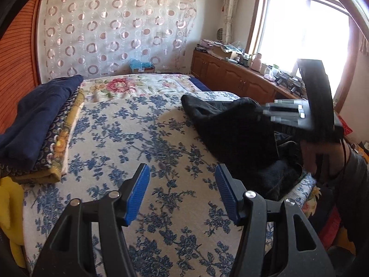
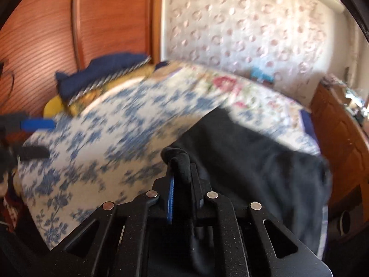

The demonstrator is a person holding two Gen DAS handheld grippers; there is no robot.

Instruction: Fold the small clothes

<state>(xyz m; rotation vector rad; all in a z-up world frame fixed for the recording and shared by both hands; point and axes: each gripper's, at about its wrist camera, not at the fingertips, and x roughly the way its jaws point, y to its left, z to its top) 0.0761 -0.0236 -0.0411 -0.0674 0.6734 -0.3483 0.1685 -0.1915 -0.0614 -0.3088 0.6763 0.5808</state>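
While seen from two wrists over one bed:
Left gripper (image 1: 182, 192): jaws apart at a middling gap, blue pads facing, nothing between them, poised above the blue-flowered bedspread (image 1: 138, 138).
Right gripper (image 2: 181, 177): jaws closed tight on a fold of the black garment (image 2: 253, 161); a bunched bit of cloth pokes up past the fingertips.
Black garment, place: right side of the bed, crumpled, one part lifted toward the right gripper.
Left view only: window (image 1: 299, 34), wooden cabinet (image 1: 230, 73) with clutter on top, the hand (image 1: 322, 159) carrying the right gripper, blurred.
Right view only: the pinch on the cloth close up; left gripper's blue pad at the far left edge; whole picture smeared.
Both views: circle-patterned curtain (image 1: 115, 30), folded pile (image 1: 39, 124) at the bed's left side.
Count: two grippers, one black garment, one pile topped by navy cloth, one bed.
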